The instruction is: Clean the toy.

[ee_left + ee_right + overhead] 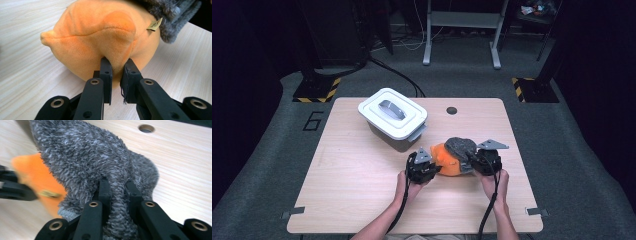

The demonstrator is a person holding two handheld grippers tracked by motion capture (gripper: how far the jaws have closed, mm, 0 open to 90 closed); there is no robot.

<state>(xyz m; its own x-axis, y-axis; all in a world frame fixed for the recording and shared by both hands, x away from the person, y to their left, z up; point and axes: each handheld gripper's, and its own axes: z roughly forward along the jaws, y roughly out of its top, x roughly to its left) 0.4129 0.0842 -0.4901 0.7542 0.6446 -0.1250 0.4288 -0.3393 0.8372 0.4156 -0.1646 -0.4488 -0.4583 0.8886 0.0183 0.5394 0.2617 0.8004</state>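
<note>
An orange plush toy (pixel 447 159) lies on the table (pixel 362 200) right of centre, with a fuzzy grey sock (pixel 460 145) pulled over its far end. My left gripper (pixel 430 166) is shut on a fold of the orange plush (pixel 100 42), which shows close up in the left gripper view. The pads (pixel 106 72) pinch the fabric. My right gripper (pixel 472 161) is shut on the grey sock (pixel 100 157), and a ridge of its fluffy cloth bulges between the fingers (pixel 103 191). A small yellow tag (pixel 154 24) sticks out at the sock's edge.
A grey bin with a white lid (pixel 393 116) stands on the table behind and left of the toy. A round hole (pixel 451 110) sits near the table's far edge. Bare wood lies left of and in front of the hands.
</note>
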